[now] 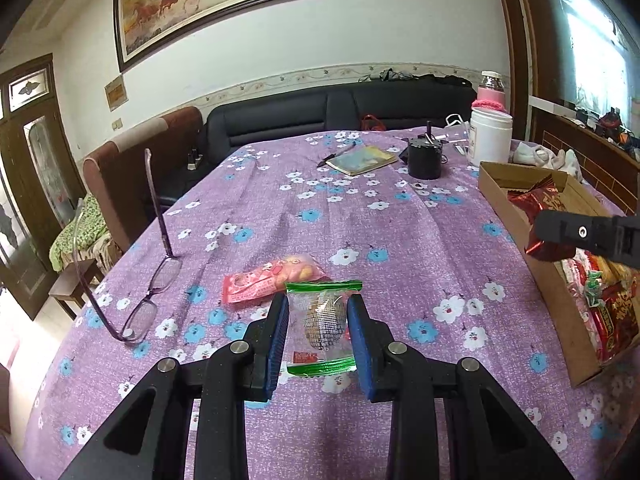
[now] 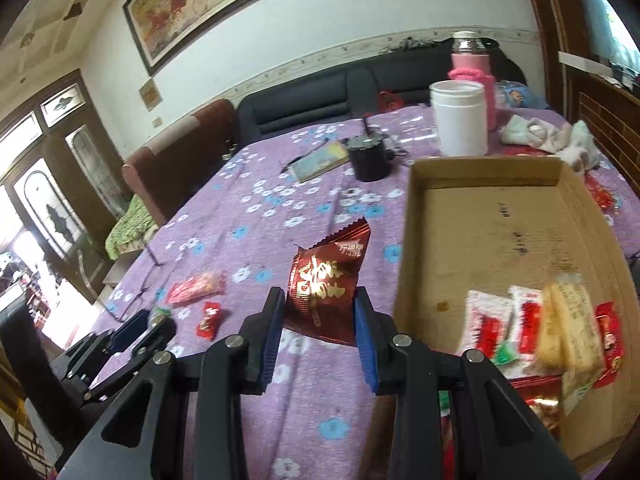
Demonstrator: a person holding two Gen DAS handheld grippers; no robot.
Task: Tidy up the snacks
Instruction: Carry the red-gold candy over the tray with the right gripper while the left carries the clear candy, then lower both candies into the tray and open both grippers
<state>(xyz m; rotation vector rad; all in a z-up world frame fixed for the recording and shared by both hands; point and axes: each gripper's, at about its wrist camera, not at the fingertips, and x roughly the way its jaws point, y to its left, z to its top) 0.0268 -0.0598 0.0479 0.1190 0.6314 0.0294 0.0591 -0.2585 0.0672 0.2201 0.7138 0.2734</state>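
My left gripper [image 1: 318, 308] is shut on a clear snack packet with green sealed ends [image 1: 322, 326], held just above the purple flowered tablecloth [image 1: 280, 208]. A pink snack packet [image 1: 268, 282] lies on the cloth right behind it. My right gripper [image 2: 320, 304] is shut on a dark red foil packet with gold lettering [image 2: 326, 280], left of the cardboard box [image 2: 480, 216]. The box holds several red, white and yellow snack packets [image 2: 540, 328] at its near end. In the left wrist view the right gripper [image 1: 540, 236] with its red packet [image 1: 538, 246] hangs over the box [image 1: 516, 220].
Purple-framed glasses [image 1: 148, 292] stand on the cloth at left. A notebook with a pen [image 1: 362, 160], a black cup [image 1: 424, 160], a white jar [image 1: 490, 136] and a pink-sleeved bottle [image 1: 490, 92] sit at the far end. Two small red packets [image 2: 196, 286] [image 2: 210, 320] lie left of my right gripper.
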